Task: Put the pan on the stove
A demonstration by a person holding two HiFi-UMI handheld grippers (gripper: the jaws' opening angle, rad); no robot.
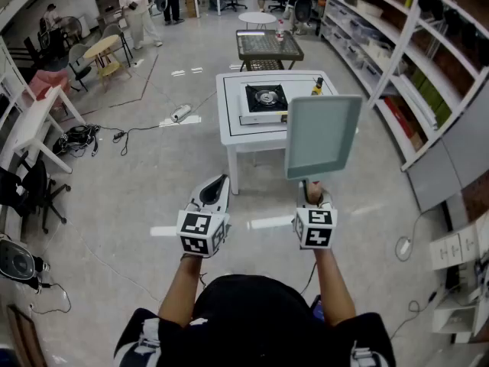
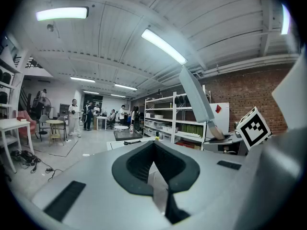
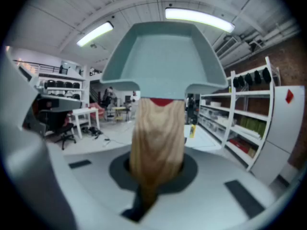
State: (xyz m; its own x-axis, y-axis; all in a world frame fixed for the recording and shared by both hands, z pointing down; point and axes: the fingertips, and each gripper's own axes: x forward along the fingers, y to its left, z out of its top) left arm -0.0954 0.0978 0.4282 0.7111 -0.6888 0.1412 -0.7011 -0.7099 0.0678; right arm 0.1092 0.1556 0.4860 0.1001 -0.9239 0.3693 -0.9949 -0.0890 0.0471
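Note:
A pale grey-green rectangular pan (image 1: 322, 134) with a wooden handle (image 1: 311, 191) is held up in the air. My right gripper (image 1: 313, 199) is shut on that handle. In the right gripper view the pan (image 3: 163, 61) stands upright above the handle (image 3: 157, 138), which sits between the jaws of the right gripper (image 3: 154, 178). A single-burner stove (image 1: 263, 102) rests on a white table (image 1: 229, 132) ahead, well beyond the pan. My left gripper (image 1: 212, 192) is level beside the right one, shut and empty. From the left gripper (image 2: 154, 150) view, the pan (image 2: 194, 97) shows edge-on at right.
A yellow bottle (image 1: 316, 87) stands on the white table right of the stove. A dark table (image 1: 267, 46) is behind it. Shelving (image 1: 416, 60) lines the right side. Cables (image 1: 84, 136) and a small roll (image 1: 180, 113) lie on the floor at left. People (image 1: 137, 10) stand far back.

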